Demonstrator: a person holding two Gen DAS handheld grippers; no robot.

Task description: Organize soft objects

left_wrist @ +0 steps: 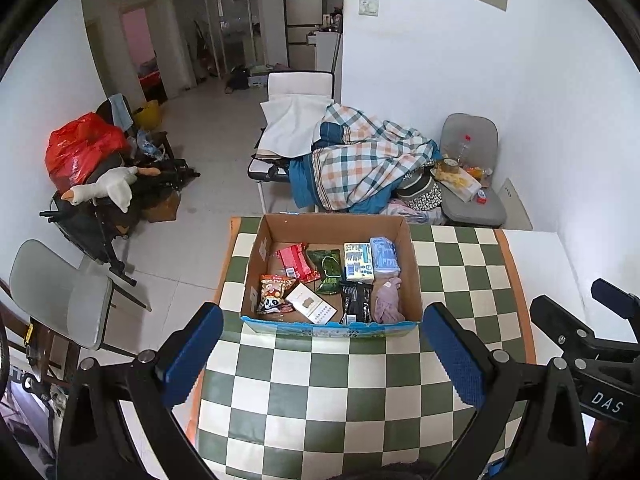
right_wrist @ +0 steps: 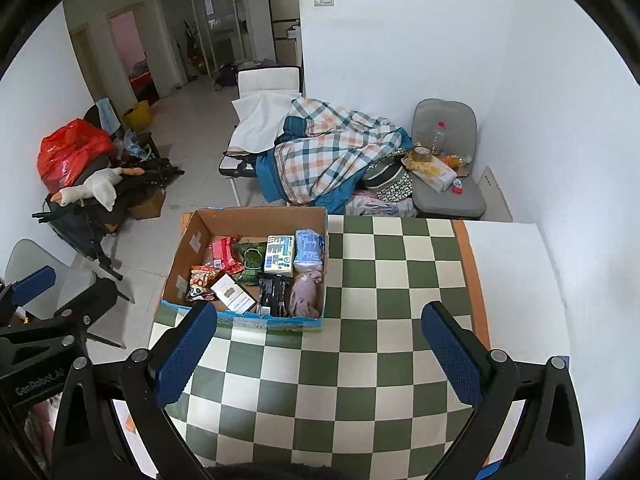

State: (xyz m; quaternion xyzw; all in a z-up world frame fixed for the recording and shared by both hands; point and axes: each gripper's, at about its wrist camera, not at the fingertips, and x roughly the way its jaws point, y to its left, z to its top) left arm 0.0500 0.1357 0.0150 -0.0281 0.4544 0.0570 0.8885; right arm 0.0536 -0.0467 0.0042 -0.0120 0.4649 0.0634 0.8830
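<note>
Checkered surface ahead: box at its far left edge, dead ahead of left tool; right tool offset rightward; both gape empty.

The print on the soft packets in the brown cardboard box was too small to read. The box's near wall hid the lower end of the black foil pouch. A checked quilt covered most of the folding bed beyond the table.
</note>
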